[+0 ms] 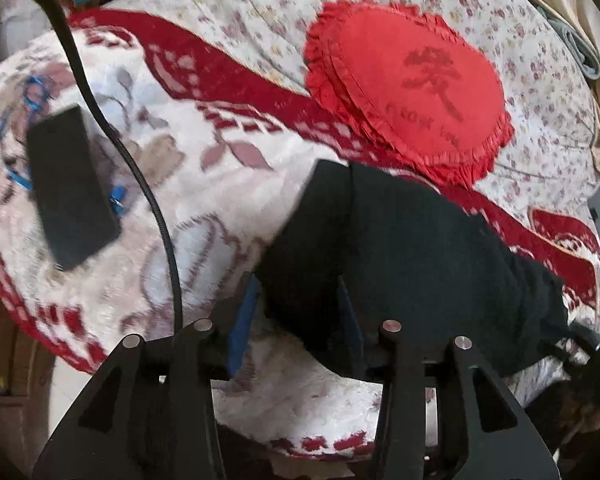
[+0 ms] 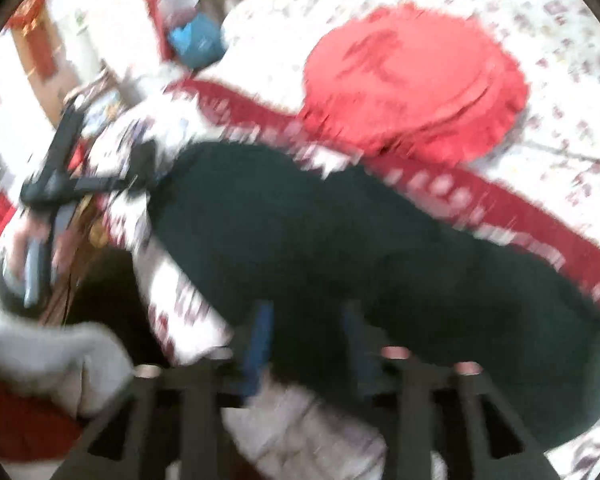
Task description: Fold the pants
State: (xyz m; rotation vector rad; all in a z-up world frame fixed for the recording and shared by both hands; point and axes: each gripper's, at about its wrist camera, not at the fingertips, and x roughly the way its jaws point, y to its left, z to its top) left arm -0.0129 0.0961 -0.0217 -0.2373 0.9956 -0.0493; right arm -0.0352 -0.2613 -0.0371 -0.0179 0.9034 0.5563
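Bed blanket point(image 1: 228, 208), pants point(image 1: 412, 264) between gripper point(image 1: 300, 312) fingers.

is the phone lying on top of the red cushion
No, the phone lies on the blanket, apart from the cushion.

Motion blur smears the right wrist view, leaving the black pants point(image 2: 340, 248) without visible folds or edges.

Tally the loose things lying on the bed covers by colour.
Black: 3, the pants, the phone and the cable
Red: 1, the frilled cushion
Total: 4
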